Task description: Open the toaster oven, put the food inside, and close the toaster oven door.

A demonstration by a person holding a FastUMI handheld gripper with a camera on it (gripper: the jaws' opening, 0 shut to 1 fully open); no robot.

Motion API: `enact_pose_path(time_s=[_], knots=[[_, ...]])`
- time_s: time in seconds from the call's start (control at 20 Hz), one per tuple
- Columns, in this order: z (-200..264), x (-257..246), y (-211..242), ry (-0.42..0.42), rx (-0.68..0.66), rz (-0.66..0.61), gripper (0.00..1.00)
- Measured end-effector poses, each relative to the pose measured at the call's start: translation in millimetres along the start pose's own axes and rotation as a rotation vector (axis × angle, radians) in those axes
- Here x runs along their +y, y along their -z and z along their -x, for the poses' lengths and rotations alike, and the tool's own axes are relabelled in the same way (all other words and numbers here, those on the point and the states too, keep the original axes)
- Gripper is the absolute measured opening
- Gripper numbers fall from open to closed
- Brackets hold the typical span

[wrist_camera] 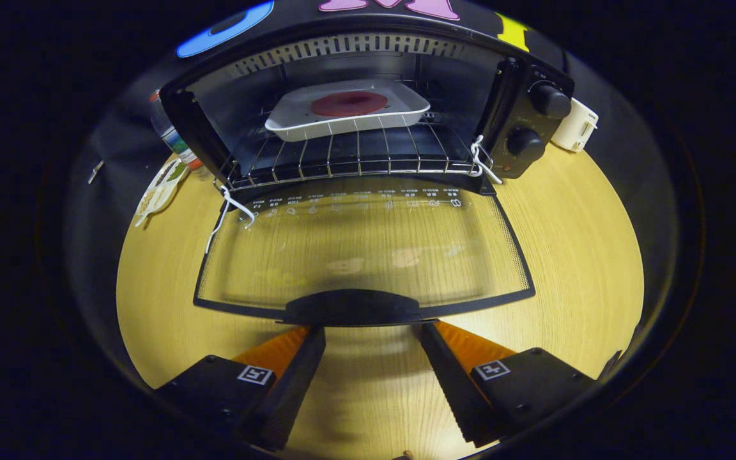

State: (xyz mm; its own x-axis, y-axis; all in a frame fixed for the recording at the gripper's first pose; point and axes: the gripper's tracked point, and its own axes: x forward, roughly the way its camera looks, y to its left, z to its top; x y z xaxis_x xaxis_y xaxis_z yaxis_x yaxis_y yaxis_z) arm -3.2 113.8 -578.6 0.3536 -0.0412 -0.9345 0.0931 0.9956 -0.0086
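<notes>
The gripper (365, 329) points level and straight ahead, low over the surface (585, 255). Its jaws stand well apart with nothing pressed between them, the two fingers (298, 370) spread evenly to either side, their tips reaching forward and converging slightly inward.

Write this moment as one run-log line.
door: open flat | tray: on rack inside oven | gripper: open, at door handle | left: close door

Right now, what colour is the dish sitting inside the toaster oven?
White, holding a round dark red food; the gripper view shows the dish best, on the rack beyond the open fingers.
</notes>
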Motion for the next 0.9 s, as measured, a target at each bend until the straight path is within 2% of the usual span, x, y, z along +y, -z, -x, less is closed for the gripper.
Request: enact_pose_path(time_s=[0.25,0.5,0.6,0.9], knots=[[39,3,-15,-0.054,-0.103,-0.026,0.98],[91,8,-59,-0.141,-0.349,-0.031,0.99],[109,5,-73,-0.147,-0.418,-0.051,0.99],[123,1,-71,-0.175,-0.424,-0.035,0.99]])
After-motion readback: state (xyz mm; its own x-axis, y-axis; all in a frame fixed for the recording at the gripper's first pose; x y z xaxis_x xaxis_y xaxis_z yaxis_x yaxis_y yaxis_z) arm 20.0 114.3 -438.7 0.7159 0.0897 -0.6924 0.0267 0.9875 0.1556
